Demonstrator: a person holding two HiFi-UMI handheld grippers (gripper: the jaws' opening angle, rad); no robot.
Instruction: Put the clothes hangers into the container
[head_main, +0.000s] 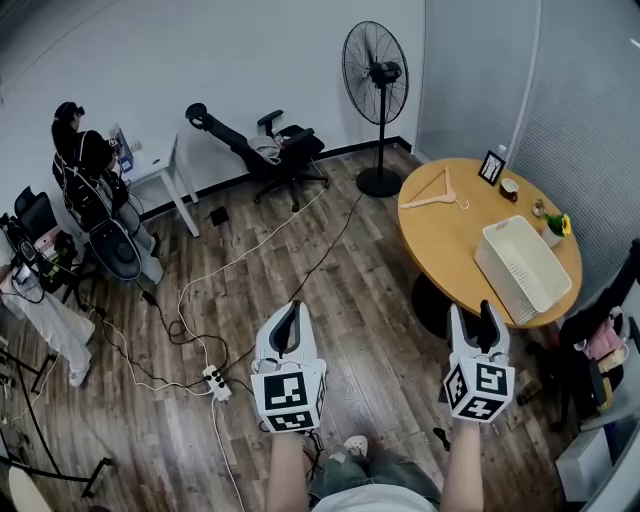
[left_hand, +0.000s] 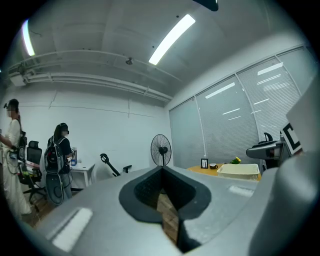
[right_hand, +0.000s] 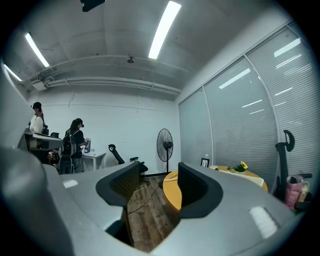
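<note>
Head view: the left gripper (head_main: 290, 310) and right gripper (head_main: 471, 312) are held level over wood flooring, and the person's forearms are cut off at the bottom edge.

The left gripper view shows the left gripper (left_hand: 162, 169) with its jaw tips meeting and nothing clamped. Its body hides the floor and most of the table.

The right gripper view shows the right gripper (right_hand: 159, 172) with its jaws apart and empty. The edge of the round wooden table (right_hand: 172, 192) appears in the gap, well beyond the tips.

Only the head view shows the whole table (head_main: 450, 235). The white slotted basket (head_main: 520, 270) sits empty at its near right side. The wooden clothes hanger (head_main: 446, 196) lies flat at its far left edge, apart from the basket.

In the left gripper view the basket (left_hand: 239, 171) shows only its side wall, and the hanger cannot be made out there.

A pedestal fan (head_main: 375, 75) stands beyond the table.
</note>
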